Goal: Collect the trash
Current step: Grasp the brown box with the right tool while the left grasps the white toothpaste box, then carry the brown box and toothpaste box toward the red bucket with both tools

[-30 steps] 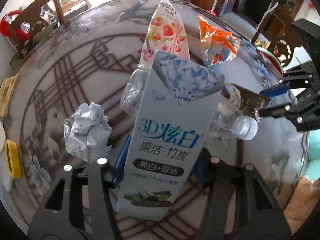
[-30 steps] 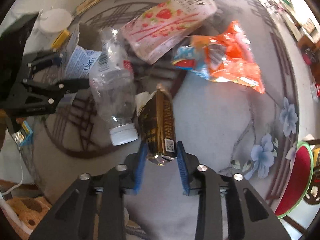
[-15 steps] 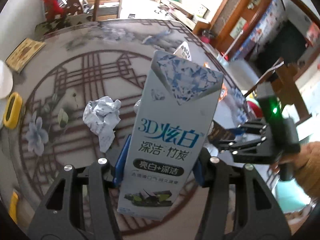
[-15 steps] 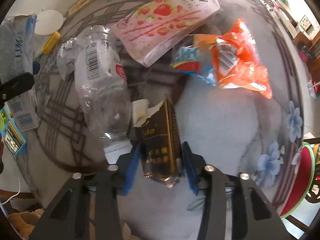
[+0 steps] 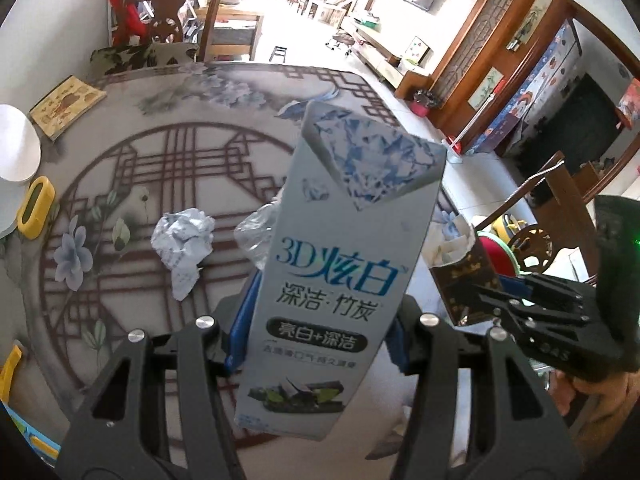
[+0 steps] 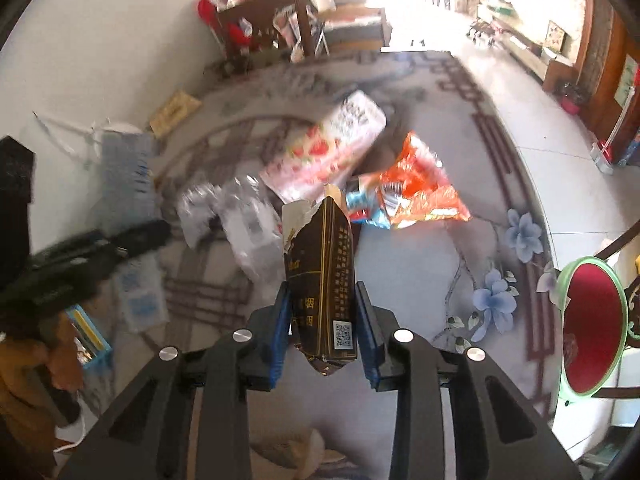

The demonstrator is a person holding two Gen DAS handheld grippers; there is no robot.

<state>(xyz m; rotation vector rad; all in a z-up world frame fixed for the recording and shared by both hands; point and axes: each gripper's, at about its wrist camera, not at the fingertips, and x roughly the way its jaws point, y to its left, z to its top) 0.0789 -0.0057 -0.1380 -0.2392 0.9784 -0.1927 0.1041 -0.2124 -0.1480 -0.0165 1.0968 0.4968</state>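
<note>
Your left gripper (image 5: 320, 332) is raised off the surface, blue pads clamped on something held upright toward 12 o'clock. Your right gripper (image 6: 324, 324) is lifted too, pads pinching its load; from the left wrist camera it shows at 3 o'clock.

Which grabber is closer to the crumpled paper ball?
Left. The left gripper is just beside the crumpled paper ball; the right gripper, shut on its brown carton, is across the toothpaste box.

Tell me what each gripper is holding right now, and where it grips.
Left gripper: toothpaste box, near its lower end. Right gripper: torn brown carton, near its bottom.
</note>
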